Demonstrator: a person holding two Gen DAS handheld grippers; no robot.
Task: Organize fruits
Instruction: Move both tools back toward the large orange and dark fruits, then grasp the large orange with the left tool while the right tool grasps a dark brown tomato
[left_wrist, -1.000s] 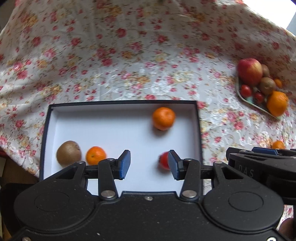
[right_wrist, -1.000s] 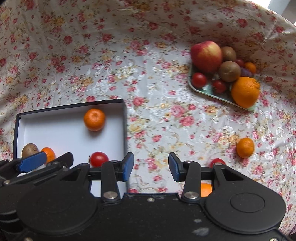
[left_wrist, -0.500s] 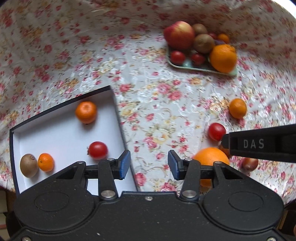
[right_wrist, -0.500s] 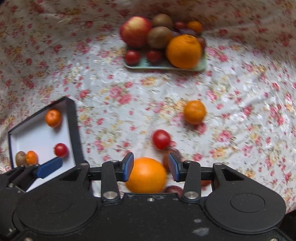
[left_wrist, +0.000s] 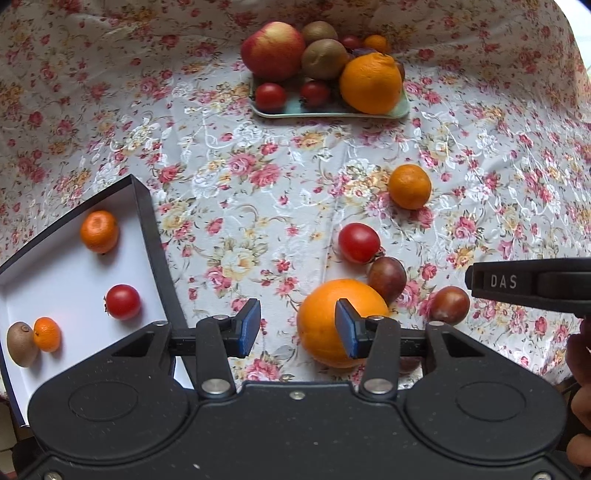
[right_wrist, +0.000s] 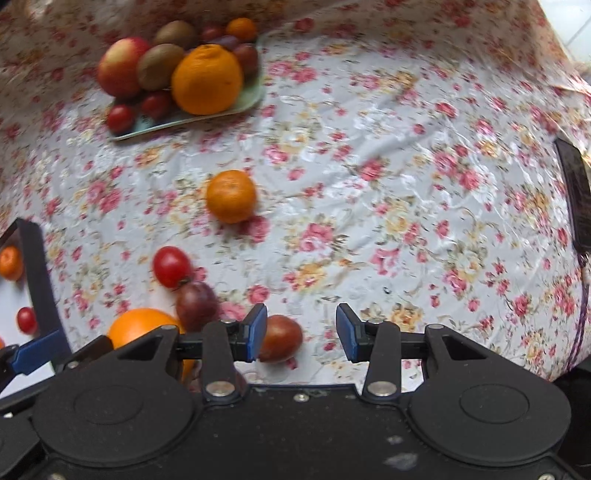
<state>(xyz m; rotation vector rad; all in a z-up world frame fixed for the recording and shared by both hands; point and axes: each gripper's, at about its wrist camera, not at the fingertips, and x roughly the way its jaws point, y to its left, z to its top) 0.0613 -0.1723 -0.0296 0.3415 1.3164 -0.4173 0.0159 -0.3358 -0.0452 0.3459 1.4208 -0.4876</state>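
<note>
Left gripper (left_wrist: 297, 328) wide open, empty; big orange (left_wrist: 332, 321) just ahead behind its right finger. Off-centre closing could nudge it rolling into the plum (left_wrist: 388, 278).

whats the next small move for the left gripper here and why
Probably shift the left gripper slightly right and forward so the big orange sits between its fingers. The jaws are open and empty, but the orange lies off-centre, partly behind the right fingertip. The box already holds four fruits, so this loose one seems a likely next pick.
</note>
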